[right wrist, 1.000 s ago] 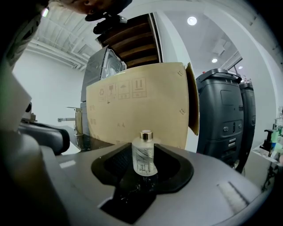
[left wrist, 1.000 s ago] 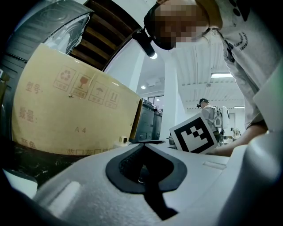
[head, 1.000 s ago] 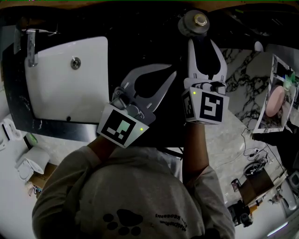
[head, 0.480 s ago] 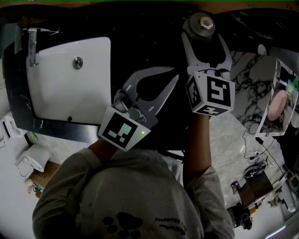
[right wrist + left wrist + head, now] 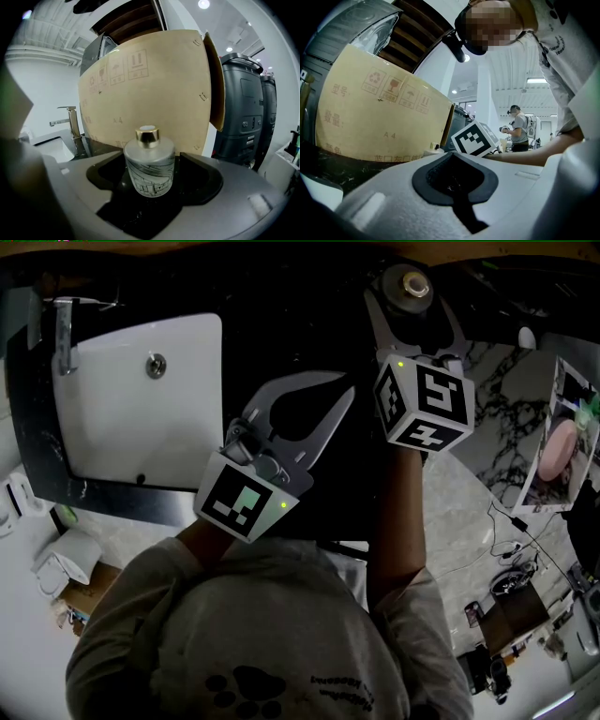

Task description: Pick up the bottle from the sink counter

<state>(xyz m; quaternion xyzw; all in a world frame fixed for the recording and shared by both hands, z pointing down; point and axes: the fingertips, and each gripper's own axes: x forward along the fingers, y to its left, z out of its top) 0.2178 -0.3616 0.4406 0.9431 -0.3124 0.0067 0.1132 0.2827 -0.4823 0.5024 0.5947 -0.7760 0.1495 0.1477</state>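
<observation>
Right tongs (image 5: 410,304), jaws just opening wide, straddle the untouched bottle (image 5: 149,171) on the counter (image 5: 281,324); left tongs (image 5: 345,390) are together, empty.

A mock washroom corner set up inside a large lab or workshop hall. A white rectangular basin (image 5: 141,399) with a chrome tap (image 5: 64,334) is sunk into a black stone counter (image 5: 281,324), as in a bathroom. The wall behind it, though, is only a flattened cardboard box (image 5: 150,79) stood on edge. Overhead is a bare white industrial ceiling (image 5: 42,33) with round lights. Tall dark grey units (image 5: 246,108) stand beside the counter, loose cables (image 5: 511,549) trail over the pale floor, and another person (image 5: 519,129) stands far off in the open hall
</observation>
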